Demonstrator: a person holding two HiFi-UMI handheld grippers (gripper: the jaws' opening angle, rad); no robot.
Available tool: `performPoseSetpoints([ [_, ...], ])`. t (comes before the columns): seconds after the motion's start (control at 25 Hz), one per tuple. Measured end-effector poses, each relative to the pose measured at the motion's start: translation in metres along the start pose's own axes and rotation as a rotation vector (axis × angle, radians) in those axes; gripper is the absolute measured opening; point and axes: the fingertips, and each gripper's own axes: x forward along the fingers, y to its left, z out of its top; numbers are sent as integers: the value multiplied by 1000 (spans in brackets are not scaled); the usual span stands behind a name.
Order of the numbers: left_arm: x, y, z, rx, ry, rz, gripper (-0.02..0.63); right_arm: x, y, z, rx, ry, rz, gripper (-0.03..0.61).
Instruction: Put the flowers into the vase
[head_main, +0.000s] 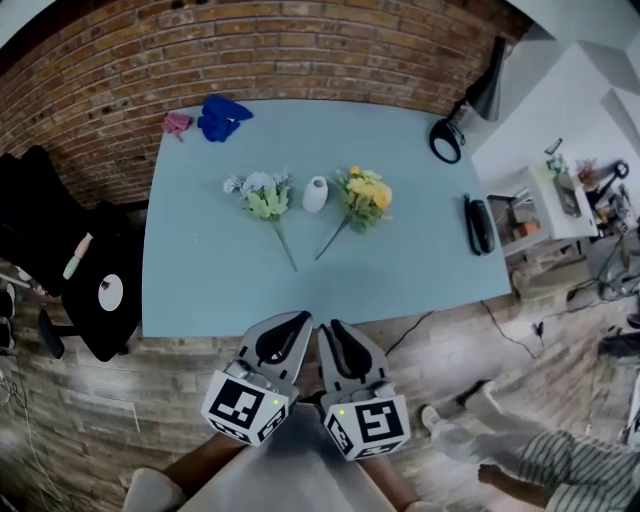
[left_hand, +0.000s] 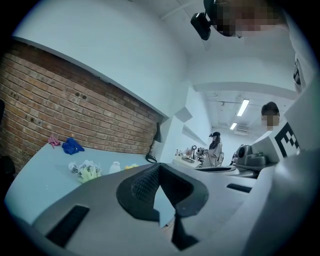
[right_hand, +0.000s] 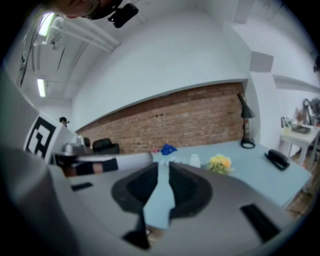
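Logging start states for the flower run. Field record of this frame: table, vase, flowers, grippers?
table: light blue
vase: white, upright, mid-table, no flowers in it
pale bunch: lying left of vase
yellow bunch: lying right of vase
left gripper: shut, empty, at near table edge
right gripper: slightly open, empty, beside left gripper
clutter: blue cloth, pink cloth far left; black lamp far right

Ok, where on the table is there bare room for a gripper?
Free: the table along its near edge, its left side in front of the blue cloth, and the stretch between the yellow bouquet and the black object at the right edge. Crowded: the middle, where the vase stands between the white bouquet and the yellow one.
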Motion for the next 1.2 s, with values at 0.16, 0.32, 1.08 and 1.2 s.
performPoseSetpoints([
  [0.16,5,17,-3,3,19,-19,15,17,3,-7,18,24,-13,81],
  [0.32,7,26,-3,-21,25,-17,15,25,3,-8,22,41,-16,86],
  [1.08,83,53,0,-1,71,18,15,82,-58,7,35,107,49,106],
  [1.2,101,63,1,-9,83,36,15,96,-80,-2,38,175,24,104],
])
